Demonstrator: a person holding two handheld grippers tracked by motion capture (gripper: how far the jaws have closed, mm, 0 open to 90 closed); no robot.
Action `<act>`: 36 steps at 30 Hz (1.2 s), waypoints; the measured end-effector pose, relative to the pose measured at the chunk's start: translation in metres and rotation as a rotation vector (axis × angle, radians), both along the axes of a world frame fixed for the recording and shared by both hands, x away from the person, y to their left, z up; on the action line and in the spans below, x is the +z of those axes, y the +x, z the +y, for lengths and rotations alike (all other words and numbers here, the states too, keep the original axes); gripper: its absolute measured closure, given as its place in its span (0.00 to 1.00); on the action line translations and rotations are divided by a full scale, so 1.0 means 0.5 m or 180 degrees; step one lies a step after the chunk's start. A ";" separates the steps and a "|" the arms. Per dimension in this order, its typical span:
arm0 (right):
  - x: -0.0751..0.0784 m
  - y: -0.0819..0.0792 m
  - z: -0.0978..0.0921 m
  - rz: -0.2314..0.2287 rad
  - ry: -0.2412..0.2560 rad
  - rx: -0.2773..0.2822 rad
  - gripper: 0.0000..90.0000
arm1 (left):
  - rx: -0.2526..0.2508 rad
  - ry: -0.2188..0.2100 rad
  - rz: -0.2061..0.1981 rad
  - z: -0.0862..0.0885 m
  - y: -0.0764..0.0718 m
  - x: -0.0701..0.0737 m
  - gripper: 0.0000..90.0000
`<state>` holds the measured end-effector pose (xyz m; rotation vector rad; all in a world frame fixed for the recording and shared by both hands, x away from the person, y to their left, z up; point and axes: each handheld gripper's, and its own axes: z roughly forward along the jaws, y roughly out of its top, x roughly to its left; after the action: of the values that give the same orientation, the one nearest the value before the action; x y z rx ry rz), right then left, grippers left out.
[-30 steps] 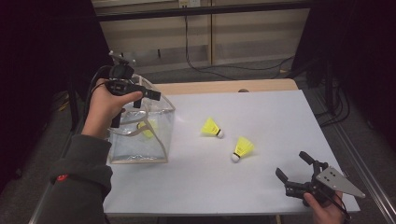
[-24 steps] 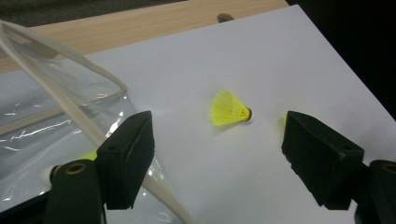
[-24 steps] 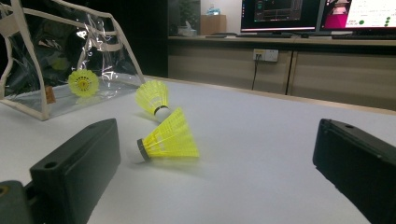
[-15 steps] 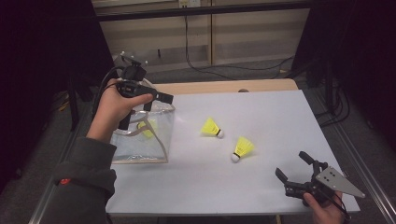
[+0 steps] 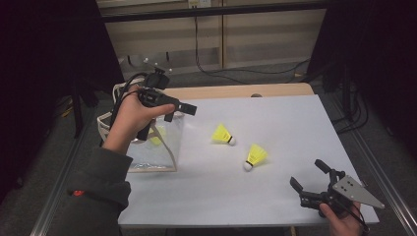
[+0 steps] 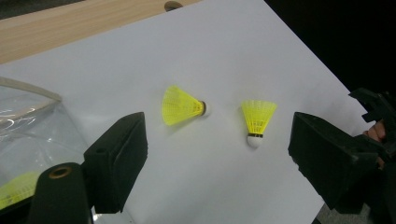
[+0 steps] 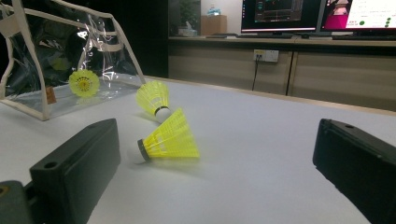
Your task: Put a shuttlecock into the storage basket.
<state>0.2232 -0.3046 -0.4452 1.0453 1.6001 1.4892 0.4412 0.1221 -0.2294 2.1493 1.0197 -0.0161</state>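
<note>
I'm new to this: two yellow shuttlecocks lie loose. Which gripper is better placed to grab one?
Probably the right gripper: open, low on the table, nearest shuttlecock just ahead. The left gripper hangs over the clear bag.

The white table [image 5: 275, 196] carries two yellow shuttlecocks [image 5: 222, 134] [image 5: 255, 156] and a clear bag [image 5: 156, 153].
</note>
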 end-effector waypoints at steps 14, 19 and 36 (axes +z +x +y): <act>0.000 0.000 0.002 0.0001 0.0005 0.0014 0.01 | -0.0233 0.0013 -0.0013 -0.043 -0.016 -0.020 0.20; 0.001 0.000 0.002 -0.0008 0.0010 0.0013 0.01 | -0.0261 -0.0016 0.0002 -0.055 -0.020 -0.030 0.19; 0.001 0.000 0.003 -0.0011 0.0002 0.0018 0.01 | -0.0367 -0.0023 -0.0024 -0.078 -0.032 -0.055 0.16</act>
<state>0.2233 -0.3032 -0.4446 1.0387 1.6015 1.4948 0.4252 0.0832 -0.2571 2.1975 0.8890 -0.0667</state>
